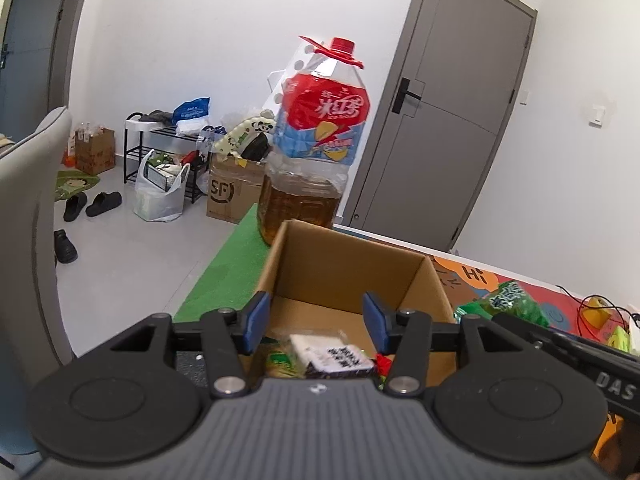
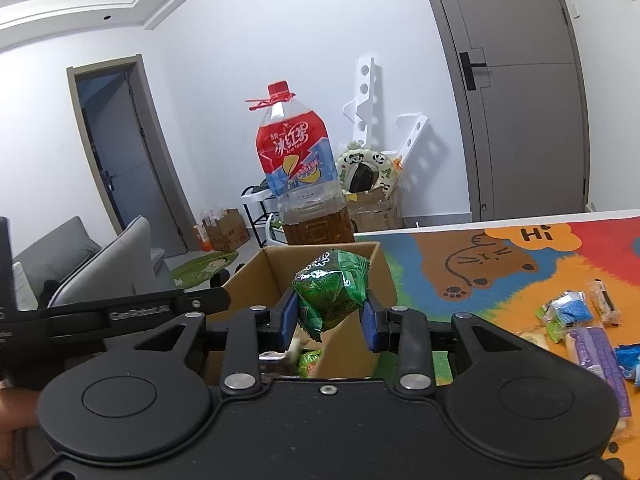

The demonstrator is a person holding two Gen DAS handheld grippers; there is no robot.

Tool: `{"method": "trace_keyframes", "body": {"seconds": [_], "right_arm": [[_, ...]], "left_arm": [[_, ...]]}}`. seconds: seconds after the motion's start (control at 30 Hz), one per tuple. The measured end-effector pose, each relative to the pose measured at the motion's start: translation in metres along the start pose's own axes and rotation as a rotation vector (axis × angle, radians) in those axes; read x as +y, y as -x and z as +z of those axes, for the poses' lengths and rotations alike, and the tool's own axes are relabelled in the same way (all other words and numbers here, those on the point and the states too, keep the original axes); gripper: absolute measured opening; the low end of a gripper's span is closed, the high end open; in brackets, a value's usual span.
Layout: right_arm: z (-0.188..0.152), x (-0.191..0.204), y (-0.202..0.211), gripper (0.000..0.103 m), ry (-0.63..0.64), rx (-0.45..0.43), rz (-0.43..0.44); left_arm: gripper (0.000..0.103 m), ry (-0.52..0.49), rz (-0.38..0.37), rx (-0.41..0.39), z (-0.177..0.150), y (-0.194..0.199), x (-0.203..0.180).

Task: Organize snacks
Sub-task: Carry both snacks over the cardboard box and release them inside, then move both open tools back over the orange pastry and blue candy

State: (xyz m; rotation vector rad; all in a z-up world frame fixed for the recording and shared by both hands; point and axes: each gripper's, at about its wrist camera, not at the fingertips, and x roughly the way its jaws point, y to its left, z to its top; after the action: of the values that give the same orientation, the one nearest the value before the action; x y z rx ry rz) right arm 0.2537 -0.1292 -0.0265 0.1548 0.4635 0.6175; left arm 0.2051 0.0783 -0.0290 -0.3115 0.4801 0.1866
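An open cardboard box (image 1: 348, 264) stands on the table mat. My left gripper (image 1: 316, 320) hangs open over its near side, blue pads apart and pressing on nothing. Below it in the box lie a white-and-black packet (image 1: 336, 354) and a green packet (image 1: 280, 360). My right gripper (image 2: 330, 320) is shut on a crinkly green snack packet (image 2: 332, 292), held above the near right edge of the box (image 2: 272, 276). The same green packet (image 1: 508, 300) shows at the right of the left wrist view.
A large iced tea bottle (image 1: 316, 152) with a red cap stands right behind the box. Several loose snack packets, among them a purple one (image 2: 596, 356) and a blue one (image 2: 568, 308), lie on the colourful cat mat (image 2: 500, 264) to the right. A grey chair (image 2: 104, 272) stands left.
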Motion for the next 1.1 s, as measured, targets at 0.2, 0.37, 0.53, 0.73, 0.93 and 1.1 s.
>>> {"method": "trace_keyframes", "body": {"seconds": [0.2, 0.37, 0.53, 0.73, 0.93, 1.1], "right_arm": [[0.007, 0.002, -0.017, 0.039, -0.027, -0.004, 0.033], [0.003, -0.005, -0.013, 0.043, -0.051, 0.008, 0.017], [-0.004, -0.020, 0.005, 0.044, -0.077, 0.011, -0.023], [-0.014, -0.043, 0.028, 0.054, -0.115, 0.022, -0.075], [-0.021, -0.073, 0.056, 0.058, -0.145, 0.013, -0.122], [-0.024, -0.101, 0.083, 0.059, -0.182, -0.005, -0.167]], "left_arm": [[0.063, 0.016, 0.006, -0.006, 0.000, 0.011, 0.009], [0.080, -0.011, 0.009, -0.014, -0.004, 0.017, 0.004], [0.085, -0.005, 0.001, -0.006, -0.005, 0.017, -0.004], [0.090, -0.014, -0.013, -0.002, -0.011, 0.025, -0.021], [0.091, -0.033, -0.037, 0.002, -0.019, 0.032, -0.045], [0.091, -0.060, -0.085, 0.012, -0.029, 0.038, -0.075]]}}
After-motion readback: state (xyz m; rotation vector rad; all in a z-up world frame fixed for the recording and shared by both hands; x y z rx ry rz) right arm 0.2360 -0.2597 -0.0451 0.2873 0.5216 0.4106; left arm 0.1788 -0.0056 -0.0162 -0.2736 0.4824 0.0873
